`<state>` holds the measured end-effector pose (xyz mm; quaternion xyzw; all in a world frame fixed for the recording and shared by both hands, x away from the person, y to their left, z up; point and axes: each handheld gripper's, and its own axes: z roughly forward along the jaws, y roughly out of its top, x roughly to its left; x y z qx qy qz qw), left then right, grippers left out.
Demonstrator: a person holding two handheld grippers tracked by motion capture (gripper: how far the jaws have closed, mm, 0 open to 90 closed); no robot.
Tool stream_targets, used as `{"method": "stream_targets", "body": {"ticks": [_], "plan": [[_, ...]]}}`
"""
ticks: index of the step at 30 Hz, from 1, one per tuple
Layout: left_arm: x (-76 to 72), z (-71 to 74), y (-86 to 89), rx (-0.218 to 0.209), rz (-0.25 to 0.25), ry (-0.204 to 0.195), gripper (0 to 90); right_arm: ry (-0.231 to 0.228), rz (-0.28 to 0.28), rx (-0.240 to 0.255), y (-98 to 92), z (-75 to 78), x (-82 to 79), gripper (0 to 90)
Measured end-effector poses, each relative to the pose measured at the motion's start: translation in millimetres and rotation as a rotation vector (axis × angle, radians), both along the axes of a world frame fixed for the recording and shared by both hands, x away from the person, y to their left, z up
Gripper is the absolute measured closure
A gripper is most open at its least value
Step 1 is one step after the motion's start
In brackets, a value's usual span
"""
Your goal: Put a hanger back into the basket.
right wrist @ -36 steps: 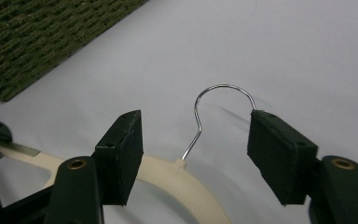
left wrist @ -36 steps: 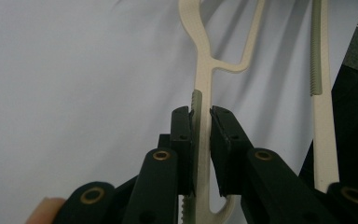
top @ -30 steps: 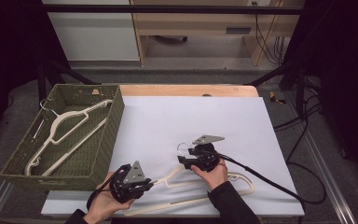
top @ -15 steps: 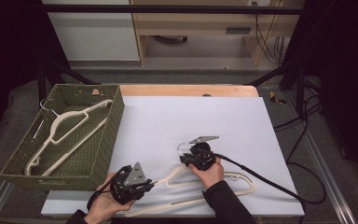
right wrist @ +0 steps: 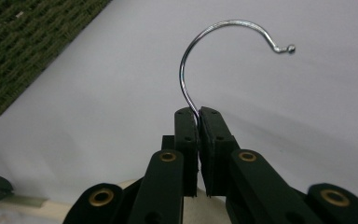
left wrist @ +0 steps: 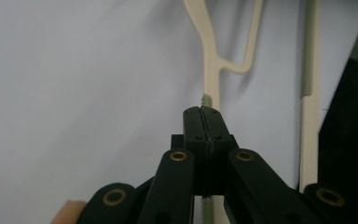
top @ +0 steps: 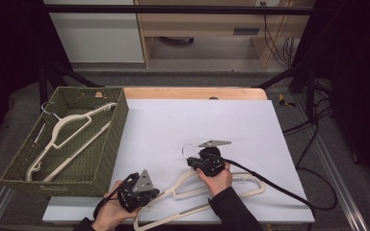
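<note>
A cream plastic hanger (top: 182, 183) with a metal hook (top: 187, 148) lies on the white sheet near the front edge. My left gripper (top: 153, 195) is at its left shoulder. In the left gripper view its jaws (left wrist: 204, 112) have just been closing and are shut on the cream arm (left wrist: 210, 79). My right gripper (top: 192, 161) is at the neck. Its jaws (right wrist: 198, 114) have just been closing too, and they pinch the stem of the chrome hook (right wrist: 182, 70), which curls up and to the right.
A green woven basket (top: 118, 130) stands at the left of the table and holds another cream hanger (top: 62, 130). Its corner shows in the right gripper view (right wrist: 28, 42). A black cable (top: 279, 190) trails right from the right gripper.
Both hands and the hanger stay nearly where they were a second ago. No clear shift shows from above.
</note>
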<state>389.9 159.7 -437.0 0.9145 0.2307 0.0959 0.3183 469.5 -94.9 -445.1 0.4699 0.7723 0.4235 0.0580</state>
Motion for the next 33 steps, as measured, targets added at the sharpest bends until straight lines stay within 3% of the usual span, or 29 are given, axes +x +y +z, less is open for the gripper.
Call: {"method": "stream_targets", "body": {"ticks": [3,6,7,13,19,25,33], "plan": [[-0.3,-0.7,-0.9,0.005,0.002,-0.014,90.0,-0.002,-0.001,0.005,0.2,1.2,-1.9,87.4],[3.2,3.0,1.1,-0.048,0.036,-0.016,88.7,-0.012,-0.007,0.002,-0.1,2.0,-2.9,87.5],[4.8,4.8,2.1,-0.074,0.052,-0.012,79.9,-0.02,-0.005,0.003,-0.4,2.6,-3.7,87.5],[13.4,15.6,-0.1,-0.16,0.072,0.003,51.9,-0.054,0.007,0.017,-2.4,8.8,-9.4,87.6],[25.9,20.4,-20.0,-0.219,0.046,0.051,37.6,-0.094,0.018,0.027,-5.1,15.6,-16.8,87.7],[41.4,13.6,-45.9,-0.264,0.021,0.113,38.6,-0.138,0.037,0.04,-7.6,20.5,-22.6,87.9],[51.7,-1.5,-62.5,-0.238,0.01,0.185,62.7,-0.18,0.062,0.06,-10.0,26.7,-30.8,88.2]]}}
